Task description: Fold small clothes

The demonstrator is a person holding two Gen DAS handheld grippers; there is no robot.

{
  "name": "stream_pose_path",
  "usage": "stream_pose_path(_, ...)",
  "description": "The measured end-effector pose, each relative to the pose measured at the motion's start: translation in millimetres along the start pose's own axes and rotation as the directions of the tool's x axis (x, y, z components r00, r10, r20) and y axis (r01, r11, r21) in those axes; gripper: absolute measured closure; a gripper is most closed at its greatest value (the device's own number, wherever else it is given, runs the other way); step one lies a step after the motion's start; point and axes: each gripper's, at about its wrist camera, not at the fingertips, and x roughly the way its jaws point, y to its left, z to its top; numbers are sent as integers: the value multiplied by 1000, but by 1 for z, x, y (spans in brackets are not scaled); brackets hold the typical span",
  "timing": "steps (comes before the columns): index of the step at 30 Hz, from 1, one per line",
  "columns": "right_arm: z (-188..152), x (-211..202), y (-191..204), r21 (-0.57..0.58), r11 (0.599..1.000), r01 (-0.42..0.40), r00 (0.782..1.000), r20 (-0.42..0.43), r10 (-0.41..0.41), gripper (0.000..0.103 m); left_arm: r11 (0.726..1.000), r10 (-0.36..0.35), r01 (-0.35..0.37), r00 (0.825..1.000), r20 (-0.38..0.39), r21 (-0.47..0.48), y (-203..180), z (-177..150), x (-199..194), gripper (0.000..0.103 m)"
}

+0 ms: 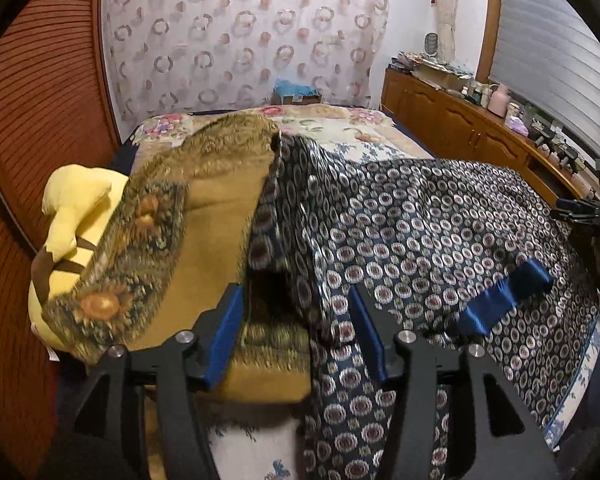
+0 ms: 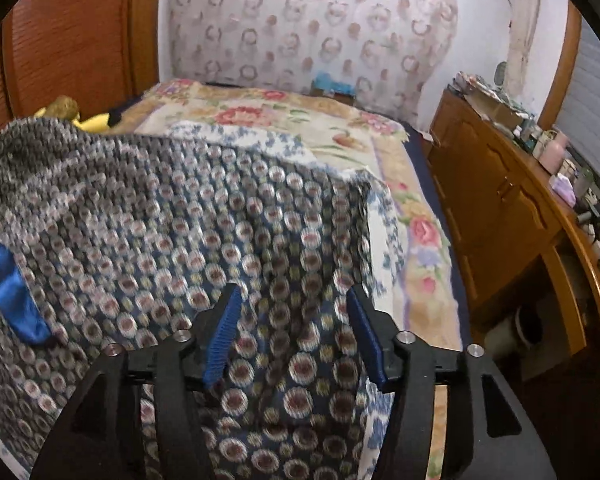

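A dark blue garment (image 1: 440, 220) printed with small round motifs lies spread over the bed, with a bright blue satin strip (image 1: 500, 300) sewn on it. My left gripper (image 1: 296, 300) hovers open over the garment's left edge, where a fold hangs down between the fingers without the pads touching it. In the right wrist view the same garment (image 2: 160, 220) fills the left and middle, with the blue strip (image 2: 12, 292) at the far left. My right gripper (image 2: 294, 300) stands open just above the garment near its right edge, nothing pinched.
A mustard and brown floral cloth (image 1: 220, 208) lies left of the garment, partly over a yellow plush toy (image 1: 76, 200). The floral bed cover (image 2: 260, 116) stretches behind. A wooden cabinet (image 2: 500, 200) crowded with bottles runs along the right. A wooden wardrobe (image 1: 40, 100) stands left.
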Motion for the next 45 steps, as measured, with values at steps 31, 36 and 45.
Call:
stream_pose_path(31, -3, -42, -19, 154, 975, -161, 977, 164, 136, 101, 999, 34, -33, 998, 50, -21, -5, 3, -7, 50)
stream_pose_path(36, -9, -38, -38, 202, 971, -131, 984, 146, 102, 101, 999, 51, -50, 997, 60, -20, -4, 9, -2, 50)
stream_pose_path(45, -21, -24, -28, 193, 972, -134, 988, 98, 116, 101, 998, 65, -64, 996, 56, -24, 6, 12, 16, 59)
